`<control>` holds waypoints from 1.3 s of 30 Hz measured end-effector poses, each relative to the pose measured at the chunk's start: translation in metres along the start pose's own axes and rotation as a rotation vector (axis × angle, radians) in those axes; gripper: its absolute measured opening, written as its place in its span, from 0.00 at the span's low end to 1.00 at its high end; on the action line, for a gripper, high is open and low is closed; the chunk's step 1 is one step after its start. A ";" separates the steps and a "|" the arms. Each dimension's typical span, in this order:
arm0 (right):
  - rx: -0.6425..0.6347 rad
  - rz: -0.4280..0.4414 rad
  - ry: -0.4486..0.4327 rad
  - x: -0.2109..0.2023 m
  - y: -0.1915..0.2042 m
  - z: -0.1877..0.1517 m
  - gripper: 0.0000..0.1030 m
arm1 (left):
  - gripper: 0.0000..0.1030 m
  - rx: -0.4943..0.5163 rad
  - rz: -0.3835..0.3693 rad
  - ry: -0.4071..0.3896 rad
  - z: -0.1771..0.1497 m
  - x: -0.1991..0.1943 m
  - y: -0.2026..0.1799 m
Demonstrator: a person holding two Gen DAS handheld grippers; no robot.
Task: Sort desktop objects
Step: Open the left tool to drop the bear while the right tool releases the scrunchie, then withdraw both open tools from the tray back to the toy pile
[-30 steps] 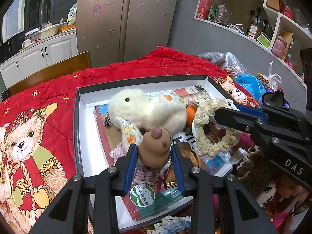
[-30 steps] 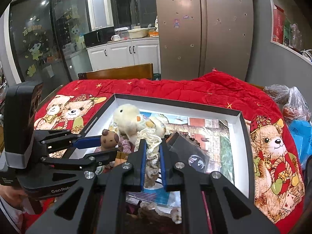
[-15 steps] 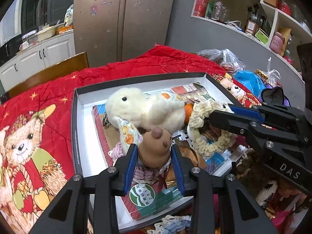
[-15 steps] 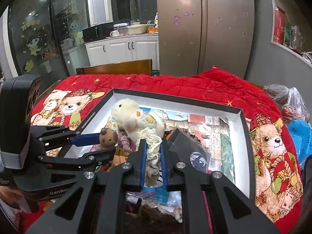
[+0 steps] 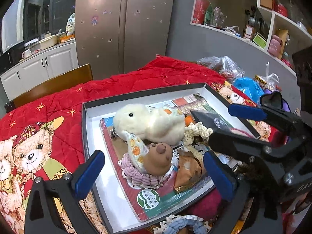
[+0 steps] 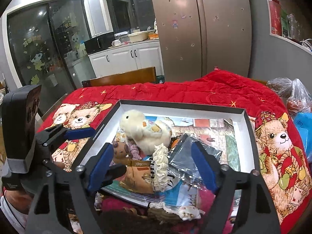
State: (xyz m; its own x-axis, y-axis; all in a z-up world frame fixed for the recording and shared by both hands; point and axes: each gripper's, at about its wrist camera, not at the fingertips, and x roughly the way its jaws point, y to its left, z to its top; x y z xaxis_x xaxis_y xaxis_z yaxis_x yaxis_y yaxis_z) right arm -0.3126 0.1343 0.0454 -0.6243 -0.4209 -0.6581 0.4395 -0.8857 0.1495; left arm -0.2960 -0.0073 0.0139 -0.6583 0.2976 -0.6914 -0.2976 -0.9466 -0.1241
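Observation:
A shallow white box with a black rim point(image 5: 85, 136) point(image 6: 181, 105) lies on a red bear-print quilt and holds several small things. In the left wrist view my left gripper point(image 5: 154, 173) is opening, its blue pads wide apart. The brown plush toy point(image 5: 159, 159) lies loose between them on a pink scrunchie, touched by neither pad. In the right wrist view my right gripper point(image 6: 152, 167) is also opening. The cream crochet ring point(image 6: 160, 163) stands free between its pads. A cream plush duck point(image 5: 150, 122) point(image 6: 140, 130) lies just behind both.
The box also holds a brown snack packet point(image 6: 138, 177), a clear plastic pouch point(image 6: 195, 154) and a book point(image 5: 148, 198). Plastic bags point(image 5: 224, 66) crowd the table's right side. A wooden chair back point(image 6: 120, 76) stands beyond the quilt. More crochet pieces lie at the near edge.
Both grippers have opened wide. The left one let go of the brown plush toy and the right one released the cream crochet ring; both things stay in the box.

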 end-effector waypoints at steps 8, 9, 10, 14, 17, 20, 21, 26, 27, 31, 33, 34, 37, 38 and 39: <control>0.007 -0.003 0.003 -0.001 -0.001 0.000 0.84 | 1.00 0.000 0.026 -0.014 0.002 -0.005 0.003; 0.007 -0.006 0.002 -0.001 -0.001 0.000 0.84 | 1.00 0.000 0.031 -0.012 0.002 -0.005 0.003; 0.009 -0.006 0.002 -0.002 -0.001 0.000 0.84 | 1.00 0.004 0.038 -0.011 0.001 -0.005 0.002; 0.008 -0.011 -0.001 -0.003 -0.001 0.001 0.84 | 1.00 0.018 0.057 -0.025 0.003 -0.009 -0.001; 0.012 -0.015 -0.009 -0.008 -0.002 0.004 0.88 | 1.00 0.028 0.075 -0.037 0.005 -0.016 -0.004; 0.014 -0.011 -0.036 -0.019 -0.002 0.008 0.93 | 1.00 0.041 0.095 -0.066 0.008 -0.028 -0.009; 0.018 -0.003 -0.046 -0.025 -0.003 0.010 0.94 | 1.00 0.040 0.099 -0.080 0.010 -0.035 -0.010; 0.031 -0.004 -0.115 -0.061 0.000 0.020 1.00 | 1.00 0.034 0.128 -0.172 0.016 -0.078 -0.017; 0.030 -0.004 -0.127 -0.069 0.001 0.021 1.00 | 1.00 0.033 0.135 -0.183 0.016 -0.085 -0.018; 0.030 -0.030 -0.210 -0.117 0.008 0.021 1.00 | 1.00 0.015 0.159 -0.244 0.011 -0.125 -0.027; 0.026 -0.054 -0.242 -0.141 0.013 0.018 1.00 | 1.00 0.001 0.150 -0.259 0.007 -0.144 -0.031; 0.019 -0.062 -0.254 -0.149 0.015 0.017 1.00 | 1.00 0.000 0.148 -0.264 0.004 -0.153 -0.033; -0.017 -0.119 -0.314 -0.184 0.028 0.007 1.00 | 1.00 0.000 0.160 -0.277 -0.008 -0.177 -0.038; -0.023 -0.126 -0.328 -0.192 0.031 0.003 1.00 | 1.00 -0.003 0.166 -0.277 -0.013 -0.184 -0.038; -0.031 -0.126 -0.341 -0.199 0.034 -0.001 1.00 | 1.00 -0.009 0.172 -0.277 -0.018 -0.188 -0.038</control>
State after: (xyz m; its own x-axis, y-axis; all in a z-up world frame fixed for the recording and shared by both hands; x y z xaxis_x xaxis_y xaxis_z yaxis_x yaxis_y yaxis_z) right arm -0.1725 0.1880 0.1804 -0.8522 -0.3544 -0.3848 0.3611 -0.9307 0.0574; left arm -0.1483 -0.0293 0.1361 -0.8620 0.1544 -0.4829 -0.1602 -0.9866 -0.0295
